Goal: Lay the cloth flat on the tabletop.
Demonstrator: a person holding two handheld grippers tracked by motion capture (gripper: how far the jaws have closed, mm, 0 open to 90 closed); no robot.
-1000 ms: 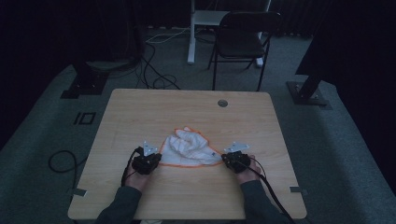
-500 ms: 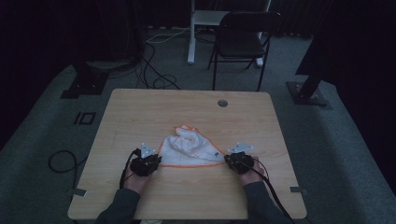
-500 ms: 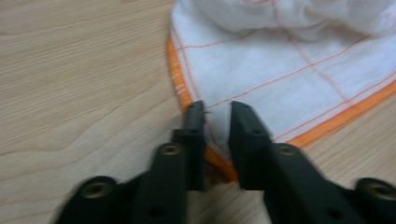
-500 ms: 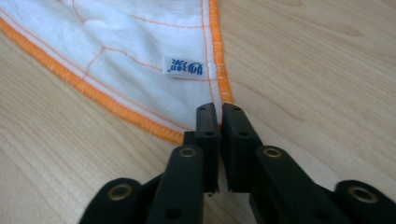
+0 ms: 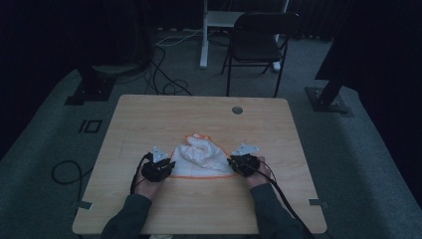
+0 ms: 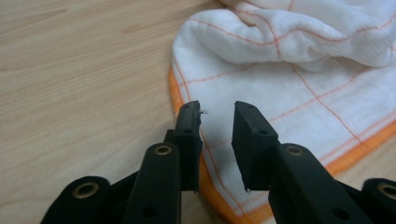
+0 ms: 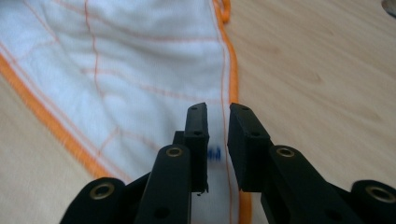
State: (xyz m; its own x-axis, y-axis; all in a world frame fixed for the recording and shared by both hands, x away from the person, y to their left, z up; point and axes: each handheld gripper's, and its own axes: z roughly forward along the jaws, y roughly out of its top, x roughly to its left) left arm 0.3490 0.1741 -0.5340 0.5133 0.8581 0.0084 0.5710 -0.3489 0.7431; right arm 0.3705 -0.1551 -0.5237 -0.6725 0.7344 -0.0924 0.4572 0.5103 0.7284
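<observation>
A white cloth (image 5: 201, 157) with orange edging and thin orange lines lies on the wooden table (image 5: 199, 114), bunched at its far side and flat along its near edge. My left gripper (image 5: 170, 167) sits at the cloth's near left corner. Its jaws (image 6: 217, 112) have just been opening and stand apart over the cloth (image 6: 289, 79) without pinching it. At the near right corner is my right gripper (image 5: 233, 162). Its jaws (image 7: 218, 114) have also just been opening, with a narrow gap above the cloth's orange hem (image 7: 140, 70) and nothing pressed between the pads.
A round grommet hole (image 5: 237, 110) sits near the table's far edge. Beyond the table stand a dark folding chair (image 5: 259, 40) and a white desk leg (image 5: 204, 35). Cables (image 5: 169, 84) and two stand bases (image 5: 328, 99) lie on the grey floor.
Both grippers were shut on the cloth's near corners and have let go. The near edge now lies flat and straight. The right hand has shifted slightly to the right.
</observation>
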